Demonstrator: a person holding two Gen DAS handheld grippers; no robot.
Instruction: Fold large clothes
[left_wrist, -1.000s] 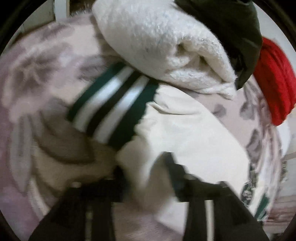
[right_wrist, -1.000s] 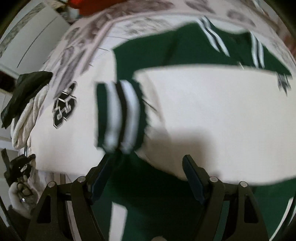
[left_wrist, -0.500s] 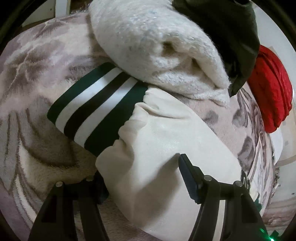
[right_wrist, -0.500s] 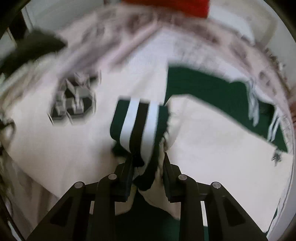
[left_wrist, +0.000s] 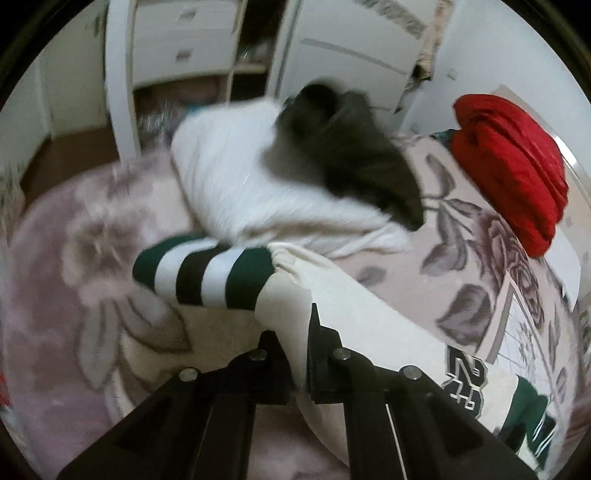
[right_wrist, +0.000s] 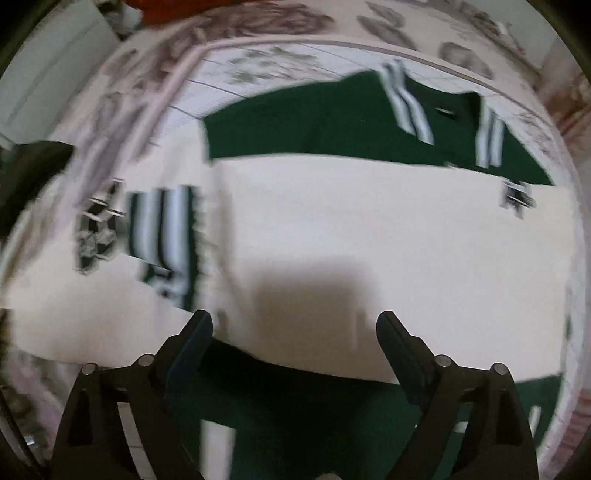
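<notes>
You clamped the left gripper (left_wrist: 301, 345) onto the cream sleeve (left_wrist: 332, 306) of the varsity jacket (right_wrist: 388, 236); half a second earlier its jaws straddled that sleeve wide apart, and at this moment they were pinched tight on the fabric just behind the striped cuff (left_wrist: 207, 275), with the sleeve lifted off the floral blanket (left_wrist: 74, 258) and the room behind tilted into view. Your right gripper (right_wrist: 293, 326) had let go: a moment before it was closed on the other striped cuff (right_wrist: 162, 236), and here its jaws were opening, spread wide with nothing between them, hovering straight over the jacket body. So one sleeve looked already laid across the chest and dropped, and the second sleeve fold looked just started. The jacket lay flat on the bed, cream panels with dark green trim, green-white-black ribbed cuffs, a number patch (left_wrist: 463, 382) near the hem. Blur was heavy in both views. A white fuzzy garment (left_wrist: 240, 184) with a dark garment (left_wrist: 362, 162) on top sat just behind the held cuff, and a red folded garment (left_wrist: 513, 166) lay further off.
</notes>
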